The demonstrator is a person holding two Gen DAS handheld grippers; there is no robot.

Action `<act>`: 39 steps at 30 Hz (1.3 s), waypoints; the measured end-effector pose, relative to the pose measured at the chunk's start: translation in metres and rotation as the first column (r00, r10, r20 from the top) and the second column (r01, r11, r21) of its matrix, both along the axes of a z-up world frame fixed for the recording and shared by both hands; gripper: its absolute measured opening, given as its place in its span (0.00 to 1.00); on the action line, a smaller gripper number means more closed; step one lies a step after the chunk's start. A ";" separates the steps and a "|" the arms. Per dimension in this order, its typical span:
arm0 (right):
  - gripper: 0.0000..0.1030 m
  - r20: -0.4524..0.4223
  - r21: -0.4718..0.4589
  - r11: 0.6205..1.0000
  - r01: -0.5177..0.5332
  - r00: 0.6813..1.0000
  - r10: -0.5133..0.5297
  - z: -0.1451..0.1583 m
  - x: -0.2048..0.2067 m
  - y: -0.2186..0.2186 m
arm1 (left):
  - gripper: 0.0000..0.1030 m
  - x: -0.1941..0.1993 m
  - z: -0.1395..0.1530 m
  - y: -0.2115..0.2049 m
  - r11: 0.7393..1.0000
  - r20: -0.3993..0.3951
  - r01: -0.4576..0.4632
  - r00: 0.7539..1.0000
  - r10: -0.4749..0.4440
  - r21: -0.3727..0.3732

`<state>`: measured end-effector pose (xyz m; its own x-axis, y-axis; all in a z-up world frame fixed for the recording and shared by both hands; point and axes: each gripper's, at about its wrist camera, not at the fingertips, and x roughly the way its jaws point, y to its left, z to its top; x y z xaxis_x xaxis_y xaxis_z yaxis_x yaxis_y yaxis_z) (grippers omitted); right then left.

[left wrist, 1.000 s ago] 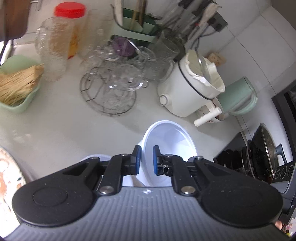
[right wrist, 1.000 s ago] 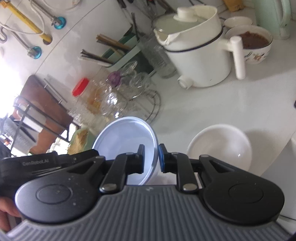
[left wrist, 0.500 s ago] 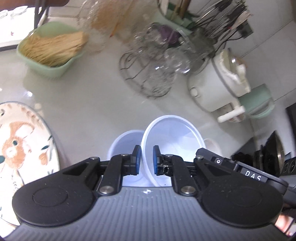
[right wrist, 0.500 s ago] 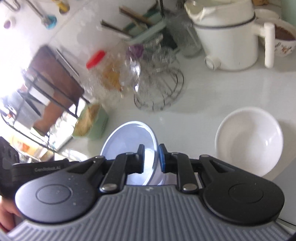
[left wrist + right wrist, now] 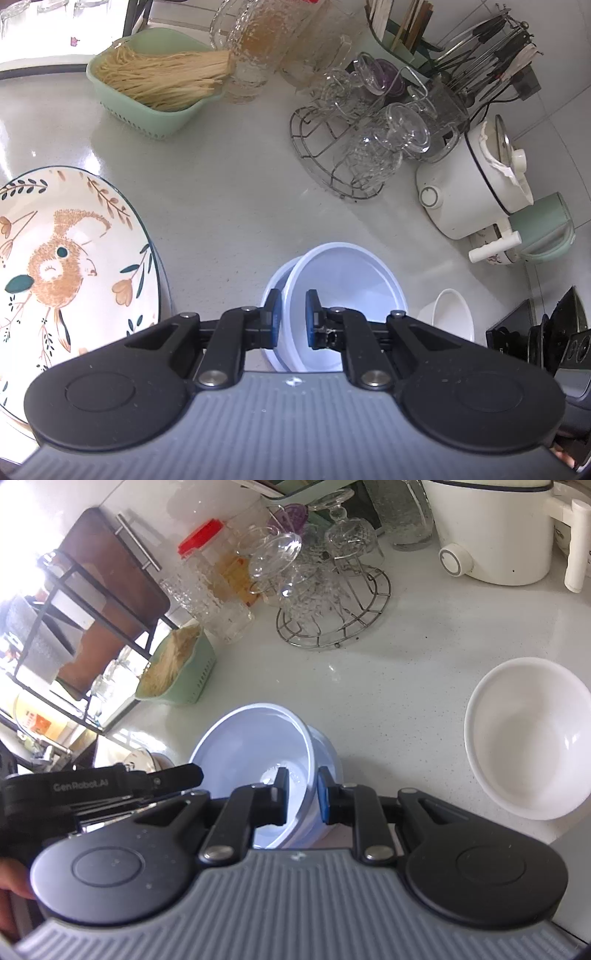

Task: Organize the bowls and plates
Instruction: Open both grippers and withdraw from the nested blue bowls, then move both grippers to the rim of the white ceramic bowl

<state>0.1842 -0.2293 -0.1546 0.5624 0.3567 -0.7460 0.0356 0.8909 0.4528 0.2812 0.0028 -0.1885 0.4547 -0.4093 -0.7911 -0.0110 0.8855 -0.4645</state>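
Both grippers, left (image 5: 291,314) and right (image 5: 302,794), pinch rims of 2 pale blue bowls (image 5: 351,280), nested above the counter (image 5: 229,206).

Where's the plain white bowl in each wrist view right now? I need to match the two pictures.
Left wrist: white bowl low at the right, seen edge-on beside the gripper body.
Right wrist: white bowl at the right edge, open side up on the counter.
Shared landmark: the wire glass rack, upper middle in both.

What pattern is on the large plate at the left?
A brown bird among orange flowers and dark leaves on the white plate, dark-rimmed; shows best in the left wrist view.
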 end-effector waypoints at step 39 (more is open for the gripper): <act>0.50 0.299 -0.183 0.973 0.142 0.951 -0.082 0.105 -0.071 -0.013 | 0.52 -0.044 0.119 -0.048 0.961 0.268 0.145 0.941 -0.208 0.234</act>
